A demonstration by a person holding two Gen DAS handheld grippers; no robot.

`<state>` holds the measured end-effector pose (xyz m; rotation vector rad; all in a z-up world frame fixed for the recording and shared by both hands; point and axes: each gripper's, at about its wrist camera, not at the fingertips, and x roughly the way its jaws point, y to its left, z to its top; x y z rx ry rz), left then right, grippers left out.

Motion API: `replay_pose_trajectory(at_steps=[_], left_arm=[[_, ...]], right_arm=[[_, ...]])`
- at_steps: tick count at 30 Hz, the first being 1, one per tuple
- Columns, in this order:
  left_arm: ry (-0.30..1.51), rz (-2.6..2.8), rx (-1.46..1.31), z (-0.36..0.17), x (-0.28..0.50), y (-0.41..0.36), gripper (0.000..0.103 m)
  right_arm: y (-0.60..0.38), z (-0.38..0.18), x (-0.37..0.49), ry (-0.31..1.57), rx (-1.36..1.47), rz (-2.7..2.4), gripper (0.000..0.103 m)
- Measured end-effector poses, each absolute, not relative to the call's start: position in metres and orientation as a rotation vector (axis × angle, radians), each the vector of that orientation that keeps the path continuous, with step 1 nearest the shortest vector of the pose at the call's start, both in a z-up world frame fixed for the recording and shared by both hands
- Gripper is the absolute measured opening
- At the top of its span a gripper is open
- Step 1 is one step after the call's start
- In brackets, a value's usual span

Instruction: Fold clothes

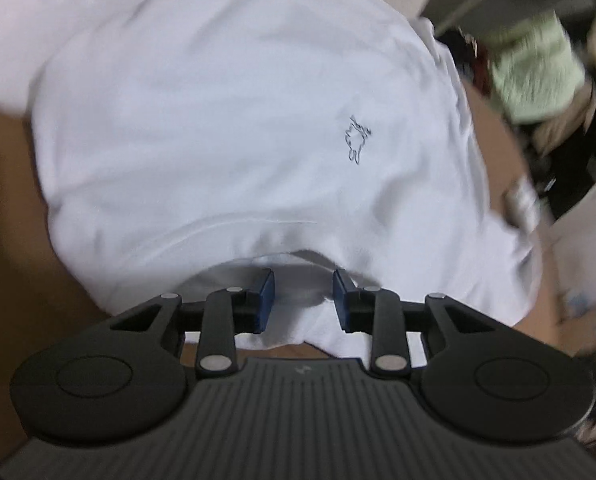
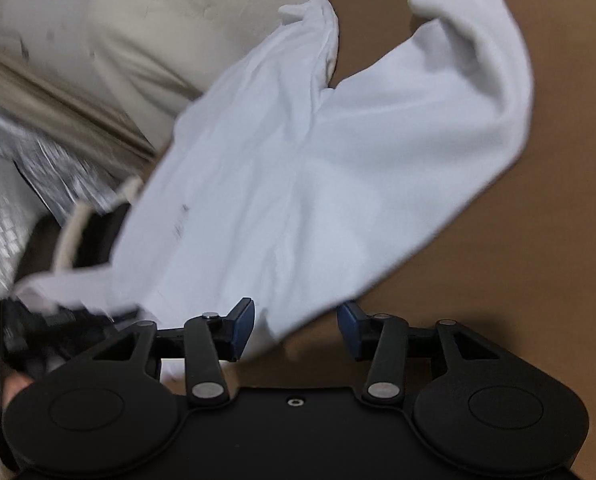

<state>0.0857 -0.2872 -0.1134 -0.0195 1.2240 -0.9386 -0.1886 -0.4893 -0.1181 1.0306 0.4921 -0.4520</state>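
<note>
The left gripper [image 1: 304, 300] has its blue-padded fingers [image 1: 266, 300] spread apart, with the near hem of a white shirt [image 1: 225, 120] lying between them; neither pad is pressed onto the cloth. Beyond it the shirt spreads wide over a brown table [image 1: 1, 208], a small dark line-drawn emblem [image 1: 357, 140] showing on the fabric to the right of centre. Far right, past the table edge, sits a blurred pale green cloth [image 1: 534, 68]. The right gripper [image 2: 295, 332] is likewise spread, and a loose corner of the shirt [image 2: 298, 168] droops between its pads beside the left one, ungripped. From there the shirt runs away across the table [image 2: 478, 272], a sleeve [image 2: 486, 40] reaching the far right, while its left part overhangs the table edge.
</note>
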Motion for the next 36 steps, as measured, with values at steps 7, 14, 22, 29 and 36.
replay_pose_trajectory(at_steps=[7, 14, 22, 29, 36], left_arm=[[1.186, -0.918, -0.011, -0.098, 0.077, -0.267, 0.032], [0.928, -0.978, 0.204, -0.071, 0.035, -0.286, 0.032], [0.79, -1.152, 0.362, -0.07, -0.053, -0.386, 0.052], [0.821, -1.236, 0.457, -0.097, -0.094, -0.459, 0.053], [0.996, -1.241, 0.361, -0.133, -0.073, -0.462, 0.058]], right_arm=[[-0.481, -0.116, -0.202, 0.538, 0.898, -0.516, 0.004], [-0.465, -0.109, -0.226, 0.587, 0.747, -0.543, 0.003], [-0.522, -0.062, -0.245, 0.563, 0.723, -0.524, 0.036], [-0.633, -0.049, -0.248, 0.51, 0.825, -0.55, 0.055], [-0.717, -0.082, -0.258, 0.418, 0.999, -0.665, 0.062]])
